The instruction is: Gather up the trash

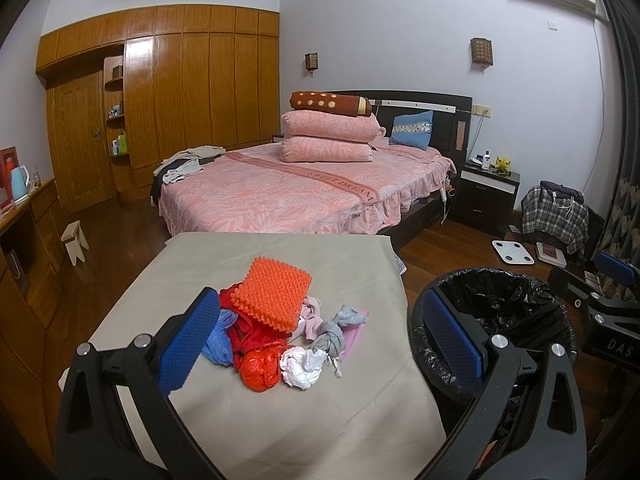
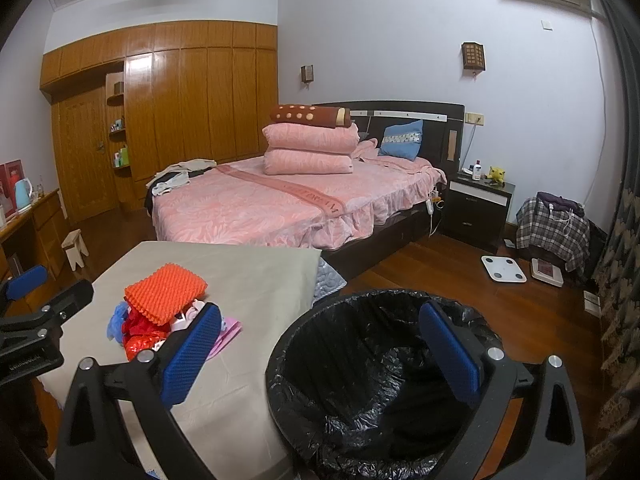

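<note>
The left gripper [image 1: 320,344] is held wide open above a grey-covered table [image 1: 280,412], with nothing in it. The right gripper [image 2: 320,352] is held wide open too, over the black-lined bin [image 2: 360,384]. A trash pile [image 1: 276,328] is heaped on the table, beside the bin.
</note>
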{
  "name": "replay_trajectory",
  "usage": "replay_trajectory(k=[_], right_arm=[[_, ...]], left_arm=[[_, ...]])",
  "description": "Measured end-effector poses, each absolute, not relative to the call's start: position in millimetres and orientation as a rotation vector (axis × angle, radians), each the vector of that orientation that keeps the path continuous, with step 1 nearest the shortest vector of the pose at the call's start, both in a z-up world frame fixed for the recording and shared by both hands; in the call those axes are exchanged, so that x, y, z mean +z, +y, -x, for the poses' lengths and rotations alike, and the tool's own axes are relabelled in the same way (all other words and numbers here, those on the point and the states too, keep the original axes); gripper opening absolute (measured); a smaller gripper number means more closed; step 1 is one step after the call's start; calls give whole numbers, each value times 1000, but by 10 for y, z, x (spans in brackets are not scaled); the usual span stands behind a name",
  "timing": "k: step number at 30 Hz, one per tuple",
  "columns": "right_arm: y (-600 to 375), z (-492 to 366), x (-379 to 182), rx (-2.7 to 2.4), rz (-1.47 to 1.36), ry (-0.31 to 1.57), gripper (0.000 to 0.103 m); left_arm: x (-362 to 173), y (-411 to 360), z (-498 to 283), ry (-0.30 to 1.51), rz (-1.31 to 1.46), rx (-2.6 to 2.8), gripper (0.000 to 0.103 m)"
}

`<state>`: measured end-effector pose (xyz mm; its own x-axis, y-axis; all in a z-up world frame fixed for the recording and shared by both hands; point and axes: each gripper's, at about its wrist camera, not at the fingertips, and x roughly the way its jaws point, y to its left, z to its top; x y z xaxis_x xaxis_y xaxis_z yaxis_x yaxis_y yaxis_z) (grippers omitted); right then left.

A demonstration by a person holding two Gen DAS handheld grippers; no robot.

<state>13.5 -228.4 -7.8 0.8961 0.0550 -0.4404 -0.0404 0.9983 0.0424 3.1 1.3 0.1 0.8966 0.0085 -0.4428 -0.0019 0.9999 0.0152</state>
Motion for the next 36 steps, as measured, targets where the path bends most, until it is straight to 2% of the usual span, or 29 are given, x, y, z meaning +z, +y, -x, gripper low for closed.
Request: replay_trajectory(k=[28, 36], right_arm=[[-2182, -147, -189, 62, -40, 461, 97], [-2183, -199, -189, 73, -44, 466, 97]], left_arm=[[-38, 27, -43, 463, -14, 6, 98], [-262, 125, -44, 467, -7, 8, 98]])
